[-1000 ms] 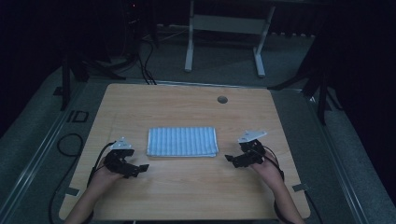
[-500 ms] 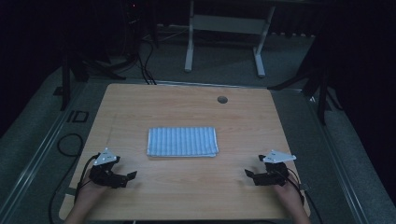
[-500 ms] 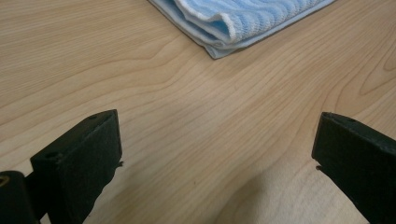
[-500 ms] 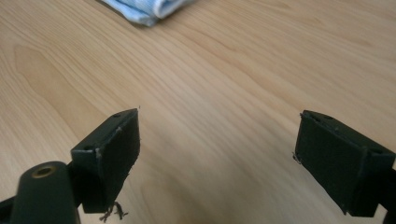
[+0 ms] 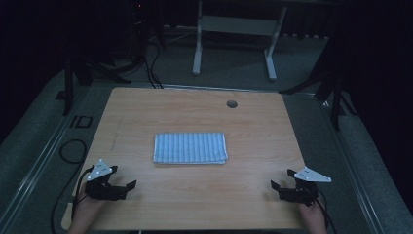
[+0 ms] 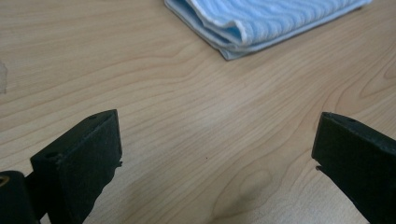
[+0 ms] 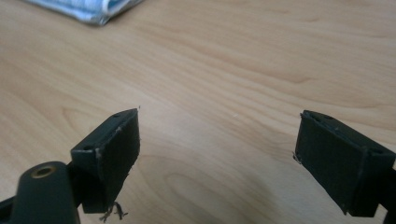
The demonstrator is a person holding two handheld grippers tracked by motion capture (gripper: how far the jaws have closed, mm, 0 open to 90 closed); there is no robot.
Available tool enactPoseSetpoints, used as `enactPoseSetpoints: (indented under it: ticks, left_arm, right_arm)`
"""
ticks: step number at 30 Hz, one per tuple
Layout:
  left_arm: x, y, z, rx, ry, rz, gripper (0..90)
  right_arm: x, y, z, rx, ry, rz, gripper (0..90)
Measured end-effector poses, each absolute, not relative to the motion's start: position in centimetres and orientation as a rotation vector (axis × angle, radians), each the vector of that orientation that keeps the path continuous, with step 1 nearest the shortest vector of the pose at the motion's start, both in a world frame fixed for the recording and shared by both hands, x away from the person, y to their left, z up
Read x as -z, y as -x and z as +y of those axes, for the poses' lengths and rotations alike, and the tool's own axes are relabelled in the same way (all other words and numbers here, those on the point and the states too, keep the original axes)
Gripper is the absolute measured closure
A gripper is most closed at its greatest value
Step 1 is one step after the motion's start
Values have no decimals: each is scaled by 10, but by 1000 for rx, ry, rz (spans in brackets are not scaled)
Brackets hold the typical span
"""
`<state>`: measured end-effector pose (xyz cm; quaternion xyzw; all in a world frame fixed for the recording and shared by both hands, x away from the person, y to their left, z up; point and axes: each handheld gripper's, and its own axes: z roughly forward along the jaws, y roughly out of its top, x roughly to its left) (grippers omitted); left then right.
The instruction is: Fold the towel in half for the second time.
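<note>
A dim room surrounded the wooden table [image 5: 195,112], where a folded blue striped towel [image 5: 190,147] lay flat at the middle. A second earlier both grippers had flanked the towel; now the left gripper [image 5: 127,187] and right gripper [image 5: 275,187] sat back near the table's front edge, well apart from it, jaws spread wide and empty. The folding looked finished. There were no containers on the table.
</note>
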<state>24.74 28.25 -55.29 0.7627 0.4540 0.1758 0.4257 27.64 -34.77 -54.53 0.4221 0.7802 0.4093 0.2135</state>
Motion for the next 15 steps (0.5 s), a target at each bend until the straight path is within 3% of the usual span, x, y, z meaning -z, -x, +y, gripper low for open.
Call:
enactPoseSetpoints:
  ticks: [15]
  left_arm:
    - [554, -245, 283, -459, -1874, 1142, 15]
  right_arm:
    - [548, -278, -360, -1168, -1252, 2063, 138]
